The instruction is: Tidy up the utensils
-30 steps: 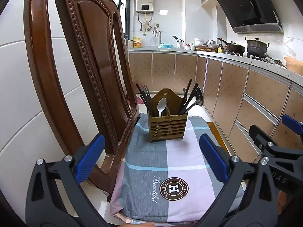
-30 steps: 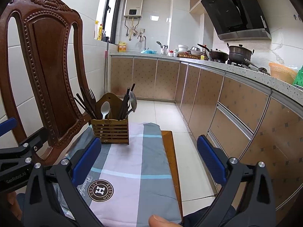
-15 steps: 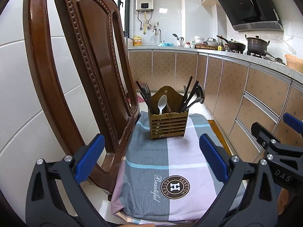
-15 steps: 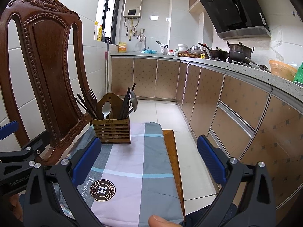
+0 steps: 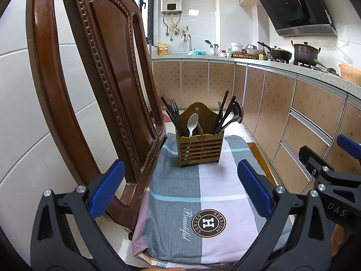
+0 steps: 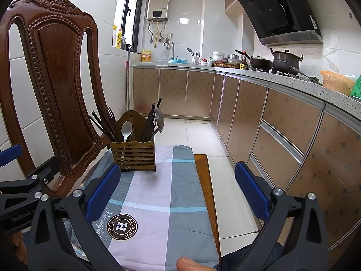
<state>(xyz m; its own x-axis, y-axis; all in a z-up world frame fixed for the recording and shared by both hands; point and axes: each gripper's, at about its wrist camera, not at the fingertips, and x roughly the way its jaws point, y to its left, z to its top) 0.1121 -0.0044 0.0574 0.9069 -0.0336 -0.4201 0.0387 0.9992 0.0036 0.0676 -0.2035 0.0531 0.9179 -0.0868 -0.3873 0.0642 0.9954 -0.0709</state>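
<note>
both grippers hang released and empty over the near end of a checked cloth (image 5: pixel 203 187) spread on a wooden chair (image 5: pixel 94 72) seat: the left gripper (image 5: pixel 180 189) with jaws wide apart, the right gripper (image 6: pixel 173 192) likewise. the wooden utensil holder (image 5: pixel 199 149) stands upright at the cloth's far end, well apart from both. it holds a white spoon (image 5: pixel 193 123) in the middle, dark forks (image 5: pixel 172 110) at left, and chopsticks and a ladle (image 5: pixel 237 115) at right.
</note>
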